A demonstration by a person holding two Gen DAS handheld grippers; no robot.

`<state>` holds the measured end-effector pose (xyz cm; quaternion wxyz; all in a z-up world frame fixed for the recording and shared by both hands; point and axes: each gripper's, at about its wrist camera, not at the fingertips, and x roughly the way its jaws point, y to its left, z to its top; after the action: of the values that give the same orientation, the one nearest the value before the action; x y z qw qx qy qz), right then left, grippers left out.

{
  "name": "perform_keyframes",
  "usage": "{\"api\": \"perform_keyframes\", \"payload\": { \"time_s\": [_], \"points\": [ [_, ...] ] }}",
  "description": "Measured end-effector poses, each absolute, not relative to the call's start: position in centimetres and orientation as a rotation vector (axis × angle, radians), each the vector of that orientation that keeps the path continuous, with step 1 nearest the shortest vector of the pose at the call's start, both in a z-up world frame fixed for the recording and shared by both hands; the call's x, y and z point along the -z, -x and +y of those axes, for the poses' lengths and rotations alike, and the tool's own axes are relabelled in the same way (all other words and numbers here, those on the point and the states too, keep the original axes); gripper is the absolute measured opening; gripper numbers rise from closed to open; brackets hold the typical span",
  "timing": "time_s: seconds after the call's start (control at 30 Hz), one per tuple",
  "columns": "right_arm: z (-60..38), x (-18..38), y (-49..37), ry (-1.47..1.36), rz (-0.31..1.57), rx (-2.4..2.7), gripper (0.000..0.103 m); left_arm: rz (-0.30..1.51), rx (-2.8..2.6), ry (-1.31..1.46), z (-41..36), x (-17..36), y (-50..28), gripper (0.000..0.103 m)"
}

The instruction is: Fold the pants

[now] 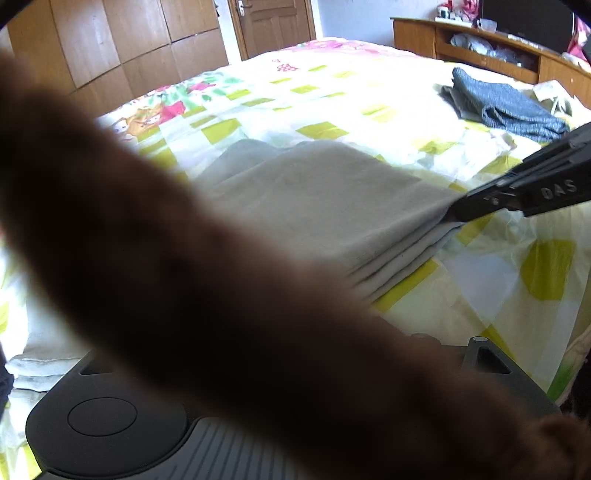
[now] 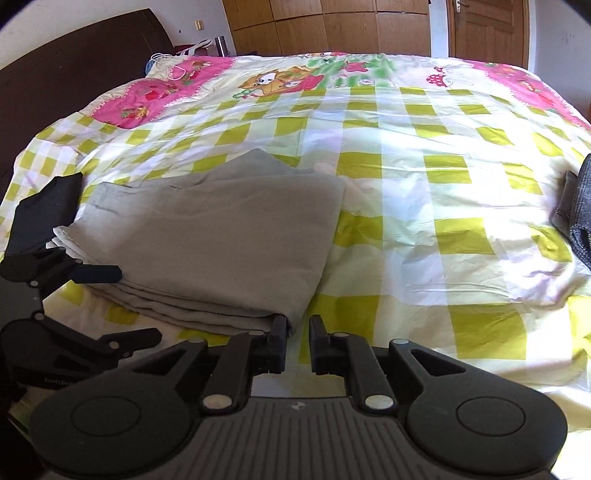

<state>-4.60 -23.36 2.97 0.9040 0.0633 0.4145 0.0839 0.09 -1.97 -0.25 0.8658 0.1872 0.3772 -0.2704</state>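
Observation:
The grey pants (image 2: 221, 236) lie folded into a layered stack on the checked quilt (image 2: 424, 206). My right gripper (image 2: 299, 341) is open at the stack's near corner, with its left finger against the fabric edge and nothing held between the fingers. In the left wrist view the right gripper (image 1: 465, 210) reaches in from the right and touches that corner of the pants (image 1: 332, 199). My left gripper (image 2: 118, 306) stands open at the stack's left edge, one finger on top, the other low over the quilt. A blurred brown shape (image 1: 184, 277) hides its fingers in its own view.
A folded blue-grey garment (image 1: 506, 107) lies farther along the bed, also seen at the right edge as the blue-grey garment (image 2: 580, 214). A dark headboard (image 2: 55, 74), wooden wardrobe (image 2: 332, 26), door (image 2: 487, 29) and cluttered wooden shelf (image 1: 498, 48) surround the bed.

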Motion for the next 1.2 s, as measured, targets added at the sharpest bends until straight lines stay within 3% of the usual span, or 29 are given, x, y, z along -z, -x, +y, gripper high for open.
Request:
{"api": "perform_keyframes", "payload": {
  "time_s": [0.27,0.4,0.6,0.7,1.0,1.07,1.2],
  "points": [
    [-26.7,-2.5,0.3,-0.457,0.786,-0.203,0.049,0.706,0.574,-0.305,-1.7,-1.5,-0.5,0.087],
    [-26.8,0.9,-3.3,-0.578,0.878,-0.23,0.05,0.688,0.571,-0.319,-2.4,-1.0,-1.5,0.087],
    [-26.6,2.9,-4.2,-0.701,0.916,-0.326,0.052,0.797,0.577,-0.352,-3.1,1.9,-2.7,0.087],
    [-26.9,3.5,-4.4,-0.757,0.93,-0.328,0.026,0.796,0.581,-0.355,-3.2,1.9,-2.7,0.087],
    [-30.4,2.6,-2.2,-0.855,0.871,-0.275,0.023,0.808,0.63,-0.369,-5.6,1.7,-1.5,0.087],
    [-31.6,1.9,-1.3,-0.849,0.851,-0.268,0.025,0.793,0.653,-0.405,-6.7,1.8,-0.8,0.086],
    [-33.1,1.7,-0.9,-0.831,0.836,-0.226,0.047,0.773,0.684,-0.434,-7.6,1.5,-0.4,0.087]
  ]
}}
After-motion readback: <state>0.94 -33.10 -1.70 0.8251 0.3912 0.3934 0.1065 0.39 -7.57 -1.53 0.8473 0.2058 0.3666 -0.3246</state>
